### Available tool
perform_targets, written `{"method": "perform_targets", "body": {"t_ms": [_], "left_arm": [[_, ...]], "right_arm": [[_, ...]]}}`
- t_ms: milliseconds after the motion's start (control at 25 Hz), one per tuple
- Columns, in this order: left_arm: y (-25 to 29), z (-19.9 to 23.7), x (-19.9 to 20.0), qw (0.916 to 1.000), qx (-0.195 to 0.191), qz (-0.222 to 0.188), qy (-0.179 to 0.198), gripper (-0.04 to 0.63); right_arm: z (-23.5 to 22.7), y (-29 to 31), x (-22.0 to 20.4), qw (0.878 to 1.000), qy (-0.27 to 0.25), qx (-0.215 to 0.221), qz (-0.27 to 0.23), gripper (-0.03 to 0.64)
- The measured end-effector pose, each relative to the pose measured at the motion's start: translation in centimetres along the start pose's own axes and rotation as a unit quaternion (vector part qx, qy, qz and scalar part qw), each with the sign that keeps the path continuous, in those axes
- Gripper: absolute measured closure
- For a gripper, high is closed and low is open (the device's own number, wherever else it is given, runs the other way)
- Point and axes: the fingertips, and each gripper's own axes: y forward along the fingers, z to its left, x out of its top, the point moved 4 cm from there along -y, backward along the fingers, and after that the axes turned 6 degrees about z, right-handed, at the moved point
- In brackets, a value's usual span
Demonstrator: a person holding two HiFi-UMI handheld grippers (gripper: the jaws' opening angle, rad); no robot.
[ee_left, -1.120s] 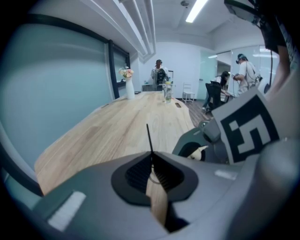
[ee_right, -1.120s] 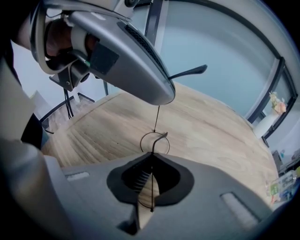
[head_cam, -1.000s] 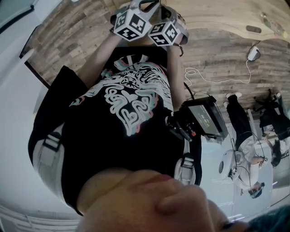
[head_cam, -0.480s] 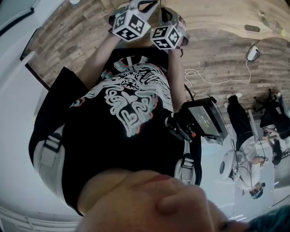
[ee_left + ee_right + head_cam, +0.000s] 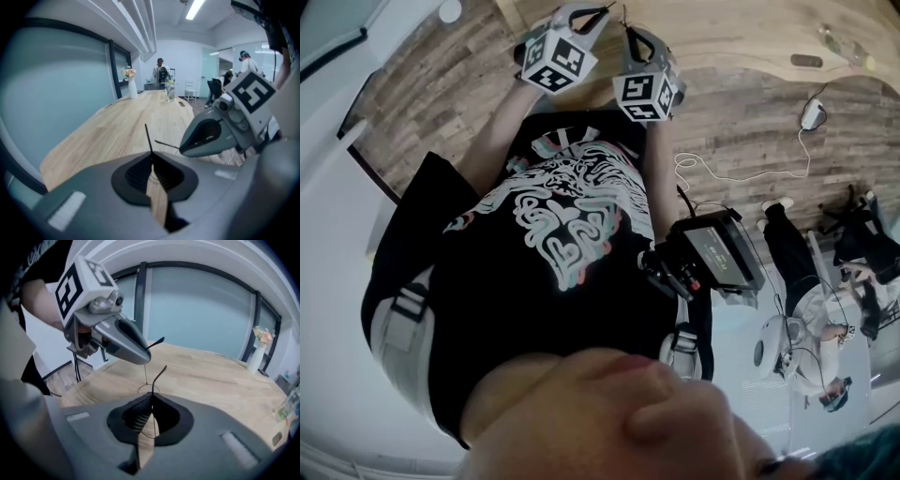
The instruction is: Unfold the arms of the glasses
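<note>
Holding the glasses point(image 5: 148, 139) up in the air above the pale wooden worktop point(image 5: 122, 126), clear of the wood, with one gripper on each side. Pinching one thin black arm in the left gripper point(image 5: 151, 156), clenched hard on it right at the tips, with a straight length of that arm poking up past the pads. Pinching a second thin black piece of the frame in the right gripper point(image 5: 151, 395), likewise clamped down on it, with a curved end rising just above the tips. Pointing the two grippers toward each other, near but apart.

Seen from the right gripper view: a fine wire dropping from the tip of the left gripper to a round lens rim point(image 5: 146, 390), faint against the wood. Seen from the left gripper view: a thin dark line running from beside the pinched arm across to the mouth of the right gripper. Cannot tell whether the arms stand folded or spread.

Far down the worktop, a white vase point(image 5: 131, 88) of flowers and a clear bottle point(image 5: 169, 90), with a person point(image 5: 161, 71) standing behind them. In the head view, looking steeply down over a black T-shirt point(image 5: 572, 244) with a pale print, past a black screen device point(image 5: 717, 248) at the waist, to a wood-plank floor point(image 5: 441, 94).
</note>
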Motion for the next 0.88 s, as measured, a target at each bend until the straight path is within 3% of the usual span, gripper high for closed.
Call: {"method": "perform_targets", "body": {"t_ms": [80, 280, 520, 880], "left_arm": [[0.1, 0.6, -0.1, 1.0000, 0.000, -0.002, -0.004, 0.595], [0.7, 1.4, 0.4, 0.9999, -0.004, -0.010, -0.011, 0.595], [-6.5, -1.9, 1.8, 0.9992, 0.010, -0.036, -0.016, 0.594], [-6.2, 0.1, 2.5, 0.9980, -0.001, -0.052, -0.034, 0.594]], "right_arm": [[-0.6, -0.3, 0.1, 0.999, 0.030, 0.000, -0.014, 0.614], [-1.4, -0.7, 0.5, 0.999, 0.042, -0.012, -0.028, 0.614], [1.3, -9.3, 2.5, 0.994, 0.066, -0.047, -0.074, 0.614], [-1.8, -10.5, 3.4, 0.982, 0.125, -0.093, -0.106, 0.615]]}}
